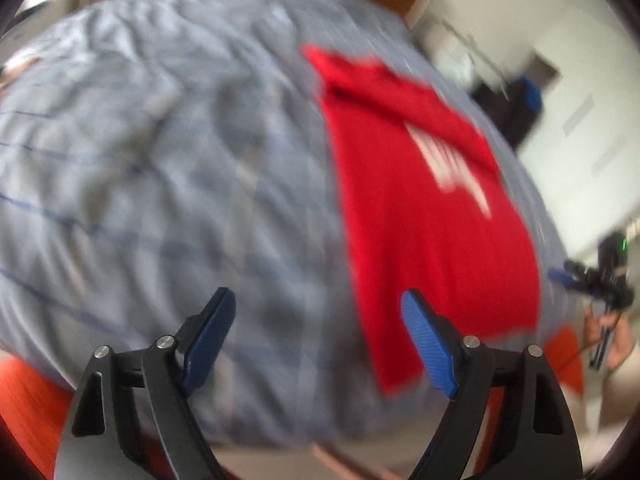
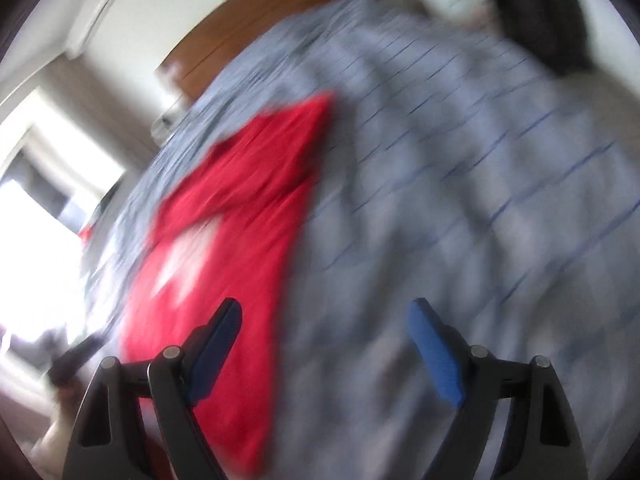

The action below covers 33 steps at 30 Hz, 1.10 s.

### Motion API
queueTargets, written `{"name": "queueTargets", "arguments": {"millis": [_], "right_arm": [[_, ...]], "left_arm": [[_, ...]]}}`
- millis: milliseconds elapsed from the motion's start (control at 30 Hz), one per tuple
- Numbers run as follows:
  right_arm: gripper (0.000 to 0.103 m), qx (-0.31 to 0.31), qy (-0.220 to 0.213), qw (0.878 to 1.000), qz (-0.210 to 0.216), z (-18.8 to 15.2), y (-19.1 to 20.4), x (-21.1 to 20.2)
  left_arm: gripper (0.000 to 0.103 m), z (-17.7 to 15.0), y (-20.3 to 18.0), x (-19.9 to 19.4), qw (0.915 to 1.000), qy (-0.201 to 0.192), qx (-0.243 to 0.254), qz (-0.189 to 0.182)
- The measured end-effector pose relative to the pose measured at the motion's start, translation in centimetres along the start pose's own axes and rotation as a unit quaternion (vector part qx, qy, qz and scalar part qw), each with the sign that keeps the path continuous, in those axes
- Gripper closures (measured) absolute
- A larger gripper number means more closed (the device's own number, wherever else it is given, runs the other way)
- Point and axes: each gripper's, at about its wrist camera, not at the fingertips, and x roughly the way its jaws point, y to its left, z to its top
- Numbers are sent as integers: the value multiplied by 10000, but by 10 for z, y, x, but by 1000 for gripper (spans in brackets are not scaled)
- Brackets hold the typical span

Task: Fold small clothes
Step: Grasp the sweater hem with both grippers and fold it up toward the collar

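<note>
A red shirt (image 1: pixel 424 208) with a white print lies flat, folded lengthwise, on a blue-grey checked bed cover (image 1: pixel 160 168). Both views are motion-blurred. My left gripper (image 1: pixel 318 308) is open and empty, held above the cover near the shirt's near left edge. In the right wrist view the shirt (image 2: pixel 232 248) lies to the left, and my right gripper (image 2: pixel 326 316) is open and empty above the cover (image 2: pixel 480 208) just right of the shirt. The right gripper (image 1: pixel 592 276) also shows at the far right of the left wrist view.
A wooden headboard (image 2: pixel 256 36) runs along the bed's far end. A dark bag (image 2: pixel 548 12) sits at the far right corner. An orange sheet (image 1: pixel 28 404) shows below the cover's near edge. A bright window (image 2: pixel 36 232) is at left.
</note>
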Motion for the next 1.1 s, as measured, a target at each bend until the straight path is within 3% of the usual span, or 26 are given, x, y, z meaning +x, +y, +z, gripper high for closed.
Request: {"name": "queueTargets", "arguments": {"millis": [100, 200, 267, 300, 333, 400, 433, 600, 800, 933, 1100], "right_arm": [[19, -57, 611, 9975, 350, -44, 23, 12], [22, 47, 738, 9968, 303, -67, 23, 26], [35, 280, 750, 9964, 283, -74, 16, 35], [38, 448, 720, 9959, 328, -77, 11, 39], [48, 566, 702, 9951, 394, -78, 9, 42], [76, 649, 753, 9936, 538, -78, 8, 46], [98, 594, 793, 9938, 512, -78, 10, 46], [98, 565, 634, 9944, 634, -77, 13, 28], [98, 527, 21, 9931, 1048, -63, 23, 8], [98, 351, -509, 9928, 1023, -21, 26, 4], [98, 151, -1023, 9916, 777, 65, 32, 27]], "left_arm": [[27, -14, -26, 20, 9982, 365, 476, 58], [34, -14, -38, 35, 9966, 484, 610, 270], [46, -13, -38, 36, 9969, 521, 529, 255], [59, -12, -38, 36, 9969, 552, 492, 255], [75, -12, -36, 35, 9970, 595, 440, 233], [99, -16, -33, 35, 9969, 698, 355, 109], [100, -18, -32, 33, 9972, 674, 302, 82], [101, -19, -31, 11, 9987, 452, -51, -244], [101, 19, -28, -15, 9958, -102, -459, -787], [101, 74, -31, -14, 9939, -585, -388, -856], [101, 179, -34, 30, 9929, -942, -417, -588]]}}
